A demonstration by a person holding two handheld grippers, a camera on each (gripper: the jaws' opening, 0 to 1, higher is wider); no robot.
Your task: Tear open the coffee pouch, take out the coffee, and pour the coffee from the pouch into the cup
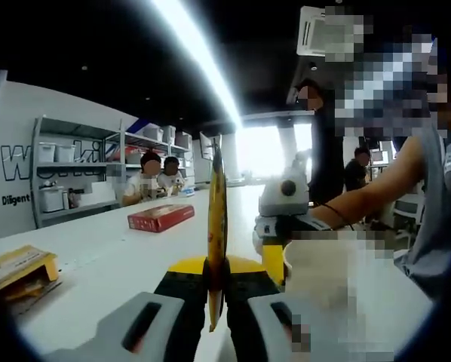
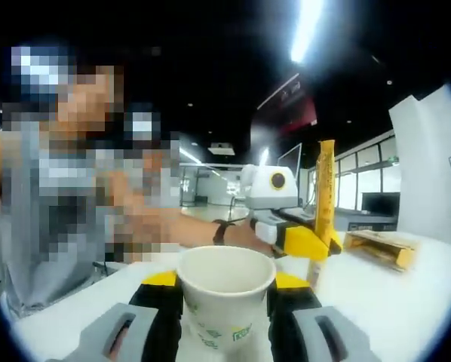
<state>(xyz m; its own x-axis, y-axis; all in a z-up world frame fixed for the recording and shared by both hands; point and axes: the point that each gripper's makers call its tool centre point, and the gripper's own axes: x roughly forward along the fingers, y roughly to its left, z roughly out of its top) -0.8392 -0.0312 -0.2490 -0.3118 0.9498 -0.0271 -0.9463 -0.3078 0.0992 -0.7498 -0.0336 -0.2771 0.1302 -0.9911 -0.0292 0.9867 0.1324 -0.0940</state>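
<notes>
Jaws of the left gripper (image 1: 216, 298) pinch the coffee pouch (image 1: 216, 226), holding it upright and edge-on above the white table (image 1: 105, 264). The right gripper (image 2: 225, 320) clamps the paper cup (image 2: 225, 290), upright. No tear or powder is visible, so opening and pouring apparently remain.

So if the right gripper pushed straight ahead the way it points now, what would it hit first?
Beyond the paper cup it holds, probably the left gripper gripping the upright coffee stick, just ahead and slightly right; depth is hard to judge through the fisheye.
</notes>
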